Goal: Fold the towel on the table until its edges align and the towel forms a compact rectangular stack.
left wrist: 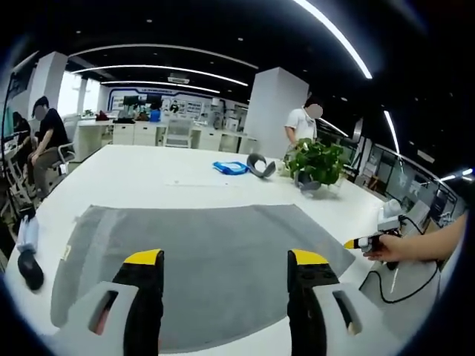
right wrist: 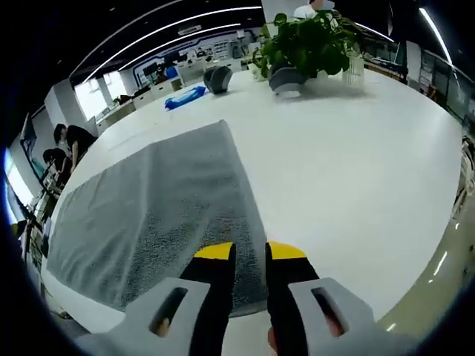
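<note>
Towel [left wrist: 215, 259] lies flat and unfolded on your white tabletop [left wrist: 148, 174], grey and spread wide. Your left claw [left wrist: 225, 259] hovers above its near edge, jaws wide apart. Your right claw [right wrist: 249, 252] sits at the towel's near right corner, jaws narrow with cloth showing between them. Potted plant [right wrist: 304, 44] stands far off.

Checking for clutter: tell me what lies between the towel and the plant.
Bare white table between the towel and the plant, clearest in the right gripper view.
</note>
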`<state>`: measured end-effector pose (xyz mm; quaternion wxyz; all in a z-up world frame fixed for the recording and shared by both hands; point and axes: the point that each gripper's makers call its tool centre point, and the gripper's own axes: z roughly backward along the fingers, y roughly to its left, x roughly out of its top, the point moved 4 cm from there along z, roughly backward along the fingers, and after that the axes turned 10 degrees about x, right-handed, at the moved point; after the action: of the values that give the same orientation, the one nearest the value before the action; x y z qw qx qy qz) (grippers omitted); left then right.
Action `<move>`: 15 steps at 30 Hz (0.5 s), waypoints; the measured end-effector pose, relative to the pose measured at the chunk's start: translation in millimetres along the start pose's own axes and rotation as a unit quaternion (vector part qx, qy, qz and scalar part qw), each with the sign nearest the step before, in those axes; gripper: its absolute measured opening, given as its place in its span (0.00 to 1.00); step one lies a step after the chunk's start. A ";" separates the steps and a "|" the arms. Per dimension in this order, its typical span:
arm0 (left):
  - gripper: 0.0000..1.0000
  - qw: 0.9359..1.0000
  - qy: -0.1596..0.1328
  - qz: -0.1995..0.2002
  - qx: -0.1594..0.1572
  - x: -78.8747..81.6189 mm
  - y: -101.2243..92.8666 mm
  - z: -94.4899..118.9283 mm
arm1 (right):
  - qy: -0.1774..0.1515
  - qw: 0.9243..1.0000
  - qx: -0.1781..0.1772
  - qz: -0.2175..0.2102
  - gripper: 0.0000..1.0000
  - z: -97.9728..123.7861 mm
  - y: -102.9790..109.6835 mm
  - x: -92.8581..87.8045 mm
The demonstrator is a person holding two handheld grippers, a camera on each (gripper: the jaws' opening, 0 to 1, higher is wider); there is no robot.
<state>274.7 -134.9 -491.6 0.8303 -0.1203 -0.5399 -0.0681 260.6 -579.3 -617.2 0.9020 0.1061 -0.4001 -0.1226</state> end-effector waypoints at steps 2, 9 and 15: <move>0.69 1.000 -0.001 0.002 0.001 -0.4 0.3 0.3 | 0.008 1.000 -0.003 0.009 0.13 -1.9 -0.1 -2.6; 0.69 1.000 0.002 0.008 0.003 -5.8 2.5 1.7 | 0.033 0.998 -0.004 0.050 0.13 -4.5 3.3 -7.5; 0.69 1.000 0.003 0.012 0.003 -6.8 3.2 0.9 | 0.038 0.997 -0.010 0.063 0.09 -2.9 1.3 -7.5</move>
<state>271.9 -131.7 -498.0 0.8332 -0.1238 -0.5360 -0.0566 258.1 -575.5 -624.0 0.9234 0.0766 -0.3705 -0.0652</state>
